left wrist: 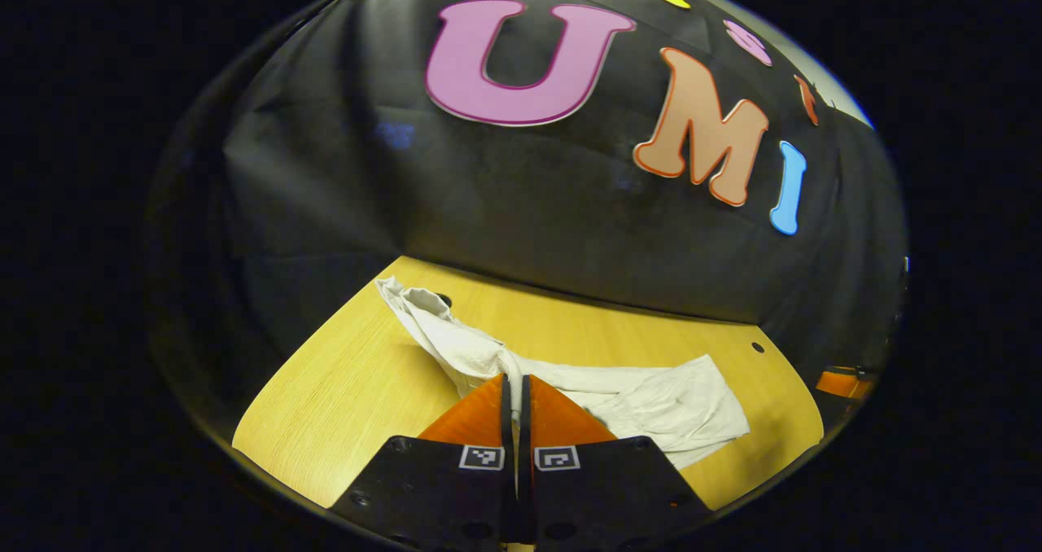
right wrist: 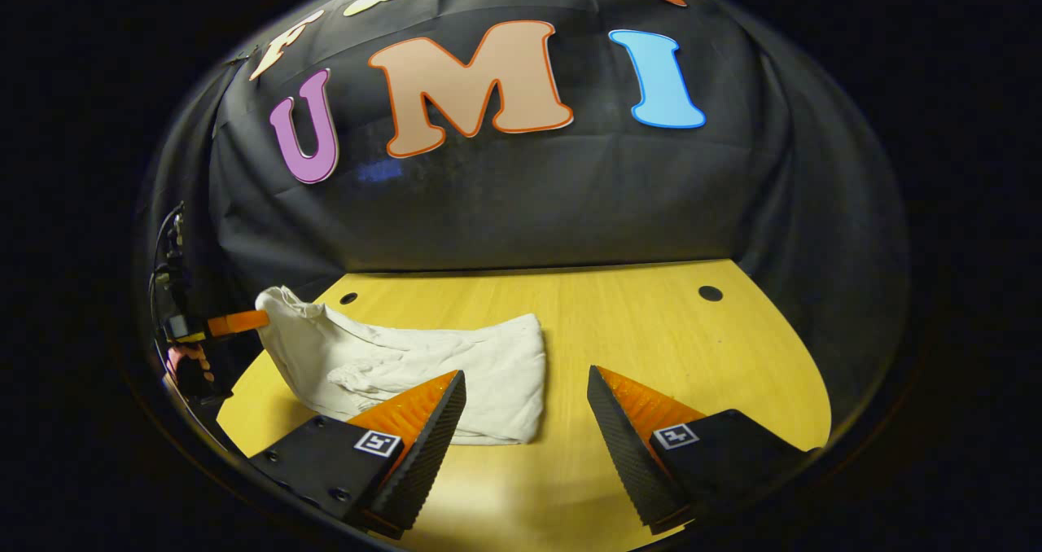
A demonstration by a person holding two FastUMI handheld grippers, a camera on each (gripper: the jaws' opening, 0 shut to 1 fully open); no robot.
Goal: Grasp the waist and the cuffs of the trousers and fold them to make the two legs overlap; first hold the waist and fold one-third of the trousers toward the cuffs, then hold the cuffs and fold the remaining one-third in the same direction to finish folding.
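Trousers [right wrist: 407,365] bunched on table [right wrist: 651,324]; left gripper [left wrist: 514,389] pinching their cloth; right gripper [right wrist: 525,397] spread apart above table.

A light wooden table [right wrist: 651,324] stands against the booth's black cloth wall [right wrist: 529,202].

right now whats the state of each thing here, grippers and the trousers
left gripper: shut on the fabric, holding one end of the trousers raised off the table
right gripper: open, holding nothing, just in front of the trousers
off-white cloth trousers: bunched and creased, one end lifted, the other end lying flat
light wooden table: bears the trousers
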